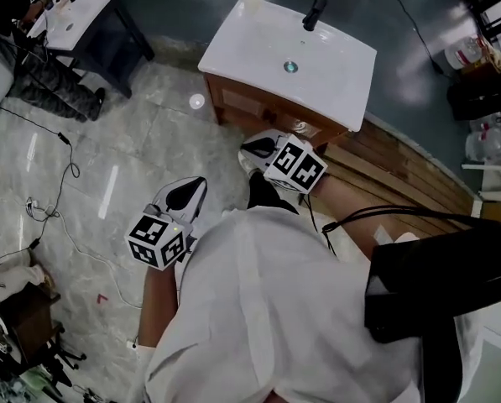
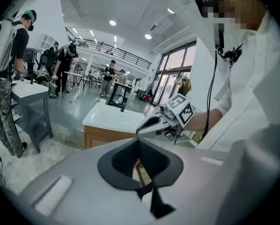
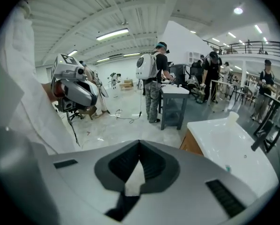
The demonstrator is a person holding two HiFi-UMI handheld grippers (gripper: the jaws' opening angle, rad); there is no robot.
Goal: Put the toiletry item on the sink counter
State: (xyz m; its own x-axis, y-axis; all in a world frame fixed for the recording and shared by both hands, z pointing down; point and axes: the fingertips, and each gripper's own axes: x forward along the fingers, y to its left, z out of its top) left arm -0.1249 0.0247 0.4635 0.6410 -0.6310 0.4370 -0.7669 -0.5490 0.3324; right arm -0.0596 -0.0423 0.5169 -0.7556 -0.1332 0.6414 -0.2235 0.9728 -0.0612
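Note:
The white sink counter (image 1: 258,49) on a wooden cabinet (image 1: 254,107) stands straight ahead, with a black faucet (image 1: 315,13) and a drain (image 1: 290,66). A small white cup-like item (image 1: 252,1) rests on its far left corner; in the right gripper view the item (image 3: 232,117) shows on the same corner. My left gripper (image 1: 198,181) hovers over the marble floor near my body, shut and empty. My right gripper (image 1: 248,148) hangs just before the cabinet front, also shut with nothing in it. Both pairs of jaws meet at their tips, left gripper (image 2: 139,139) and right gripper (image 3: 140,143).
A grey side table (image 1: 82,15) stands at the back left with a person's legs (image 1: 53,91) beside it. Cables (image 1: 57,191) trail over the floor at left. Wooden planks (image 1: 401,183) lie right of the cabinet. A black bag (image 1: 443,284) hangs at my right.

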